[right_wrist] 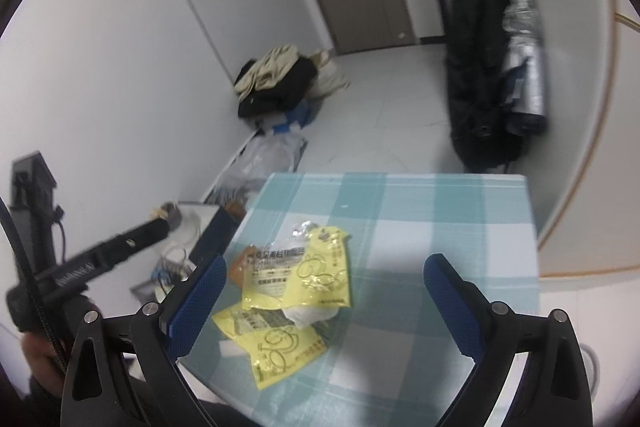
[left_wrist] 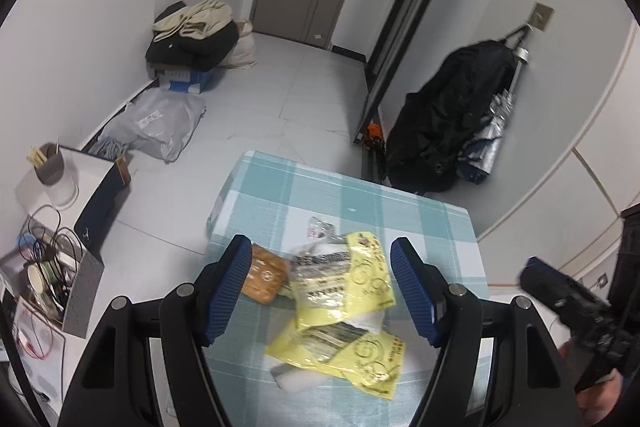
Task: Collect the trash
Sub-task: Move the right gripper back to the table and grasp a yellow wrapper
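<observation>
A heap of trash lies on the checked teal-and-white table [left_wrist: 420, 219] [right_wrist: 440, 227]: two yellow wrappers [left_wrist: 362, 275] [right_wrist: 308, 275], a second one nearer [left_wrist: 352, 355] [right_wrist: 276, 347], an orange-brown snack packet [left_wrist: 266, 275] [right_wrist: 239, 263], a clear crumpled wrapper [left_wrist: 320, 227] [right_wrist: 300, 227] and white tissue [right_wrist: 310, 313]. My left gripper [left_wrist: 320, 287] is open and empty, above the heap with the trash between its blue fingers. My right gripper [right_wrist: 324, 303] is open and empty, also above the heap. Each gripper shows at the edge of the other's view.
A pile of clothes on a blue box [left_wrist: 196, 39] and a grey plastic bag [left_wrist: 156, 127] lie on the floor by the left wall. A black bag [left_wrist: 448, 123] hangs at the right wall. A low stand with a cup and cables [left_wrist: 52, 187] is left of the table.
</observation>
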Motion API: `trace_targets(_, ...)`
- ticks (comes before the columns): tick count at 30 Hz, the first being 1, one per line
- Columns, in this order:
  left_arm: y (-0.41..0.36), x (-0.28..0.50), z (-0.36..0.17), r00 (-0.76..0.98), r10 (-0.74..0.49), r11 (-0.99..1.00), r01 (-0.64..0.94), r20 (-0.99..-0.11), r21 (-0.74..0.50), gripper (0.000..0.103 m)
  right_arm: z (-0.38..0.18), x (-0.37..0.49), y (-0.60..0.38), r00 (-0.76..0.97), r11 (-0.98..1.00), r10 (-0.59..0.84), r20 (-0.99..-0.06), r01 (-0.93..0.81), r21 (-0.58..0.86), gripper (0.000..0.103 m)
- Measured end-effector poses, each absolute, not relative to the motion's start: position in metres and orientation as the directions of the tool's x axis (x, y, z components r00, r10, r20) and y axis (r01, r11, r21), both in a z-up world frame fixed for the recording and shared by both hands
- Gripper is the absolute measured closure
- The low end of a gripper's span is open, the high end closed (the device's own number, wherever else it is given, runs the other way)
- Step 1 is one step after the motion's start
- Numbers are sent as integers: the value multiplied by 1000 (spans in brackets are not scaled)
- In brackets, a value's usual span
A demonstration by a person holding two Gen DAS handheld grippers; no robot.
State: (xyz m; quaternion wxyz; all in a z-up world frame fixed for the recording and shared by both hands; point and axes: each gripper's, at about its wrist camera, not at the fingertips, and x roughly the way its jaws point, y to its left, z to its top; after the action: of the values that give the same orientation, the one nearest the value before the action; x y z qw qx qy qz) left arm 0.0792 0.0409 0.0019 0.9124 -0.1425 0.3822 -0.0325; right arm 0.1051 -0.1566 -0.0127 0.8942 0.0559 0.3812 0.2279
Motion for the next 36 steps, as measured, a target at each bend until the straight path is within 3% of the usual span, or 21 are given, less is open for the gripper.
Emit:
trace_targets(10,73,86,-12,661,-204,933,-92,-722,-348,35,-66,165,-109,491,868,422,-762,-460,184,4)
trace_targets(18,79,93,-22,608,-227,930,-97,-761,-355,35,-103,196,-92,390,835,447,-805,-505,219,9)
trace_targets(25,86,101,-35,556,-268,911,-118,-787,-395,35,-125,209,-92,290,828,453,-843,-488,277,35)
trace_targets(28,87,103,-38,542,-285,901,-128,-790,-414,35,-127,210,-91,283,826,450,-847,-492,275,38)
trace_targets(36,87,105,-43,526,-278,902,-144,-804,-406,35,-131,212,-96,261,826,456,-851,-481,294,82)
